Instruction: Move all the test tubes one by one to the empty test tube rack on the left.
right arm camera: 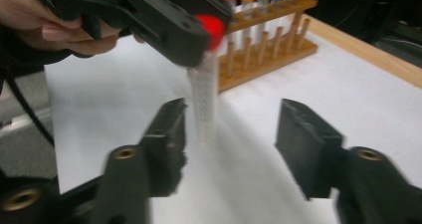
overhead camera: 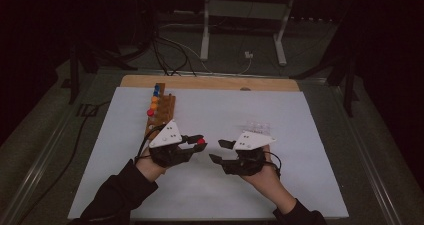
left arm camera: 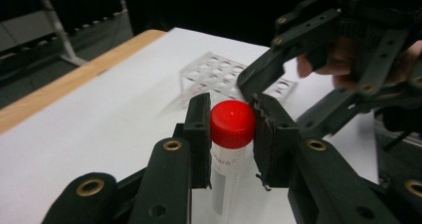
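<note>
Two grippers meet at the middle of the high view, over a white sheet (overhead camera: pixel 210 195) that covers the table. The left gripper (overhead camera: pixel 199 141), just left of centre there, is clamped on a tube (left arm camera: pixel 226 176) with a red cap (left arm camera: pixel 232 123). In the left gripper view the cap sits dead centre between the two black pads, which press on it from either side, and the clear, marked body hangs down toward the bottom edge of the frame. In the right gripper view the same tube shows in the upper middle, upright and slightly blurred, with the left gripper's jaw across its top.

The right gripper (overhead camera: pixel 220 151), just right of centre in the high view, is released. Its jaws stand apart in the lower half of the right gripper view with the tube's lower end between them but touching neither pad.

A wooden rack (overhead camera: pixel 161 112) lies in the upper left of the sheet in the high view, with capped tubes in red, orange, yellow and blue in a row; it also shows in the upper right of the right gripper view. A clear rack (left arm camera: pixel 221 77) stands upper centre in the left gripper view, behind the cap.
</note>
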Motion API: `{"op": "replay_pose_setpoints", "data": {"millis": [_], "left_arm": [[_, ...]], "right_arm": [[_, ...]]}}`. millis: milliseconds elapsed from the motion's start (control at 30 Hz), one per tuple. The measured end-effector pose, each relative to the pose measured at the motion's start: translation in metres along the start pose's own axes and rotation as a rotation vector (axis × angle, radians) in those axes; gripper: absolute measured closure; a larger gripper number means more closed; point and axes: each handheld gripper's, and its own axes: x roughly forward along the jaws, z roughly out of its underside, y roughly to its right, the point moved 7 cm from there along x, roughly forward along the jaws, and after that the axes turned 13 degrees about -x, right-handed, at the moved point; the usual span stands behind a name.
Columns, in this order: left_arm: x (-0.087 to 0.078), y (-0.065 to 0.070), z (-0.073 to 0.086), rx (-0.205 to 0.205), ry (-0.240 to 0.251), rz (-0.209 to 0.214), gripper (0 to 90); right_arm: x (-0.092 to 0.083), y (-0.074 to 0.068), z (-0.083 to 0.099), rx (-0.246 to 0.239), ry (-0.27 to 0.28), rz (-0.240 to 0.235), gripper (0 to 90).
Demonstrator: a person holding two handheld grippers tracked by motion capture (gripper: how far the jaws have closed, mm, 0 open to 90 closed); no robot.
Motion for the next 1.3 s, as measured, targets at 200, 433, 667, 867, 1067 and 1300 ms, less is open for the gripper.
{"op": "replay_pose_setpoints", "data": {"millis": [200, 433, 667, 867, 1067, 1300], "left_arm": [[-0.017, -0.019, -0.008, -0.017, 0.021, -0.051, 72.0], [-0.04, -0.04, -0.017, -0.037, 0.057, -0.126, 72.0], [-0.06, -0.058, -0.026, -0.048, 0.086, -0.189, 71.9], [-0.075, -0.075, -0.033, -0.057, 0.105, -0.242, 71.9], [-0.086, -0.09, -0.034, -0.064, 0.127, -0.303, 71.9], [-0.09, -0.108, -0.029, -0.069, 0.132, -0.372, 71.9]], "right_arm": [[-0.006, 0.01, 0.0, 0.039, 0.014, 0.042, 18.1], [-0.007, 0.018, 0.004, 0.074, 0.006, 0.06, 3.7], [-0.009, 0.019, 0.004, 0.079, 0.015, 0.033, 0.0], [-0.012, 0.022, 0.003, 0.097, 0.04, 0.025, 0.0], [-0.013, 0.021, 0.002, 0.094, 0.045, 0.021, 0.0], [-0.013, 0.021, 0.002, 0.086, 0.045, 0.024, 0.0]]}}
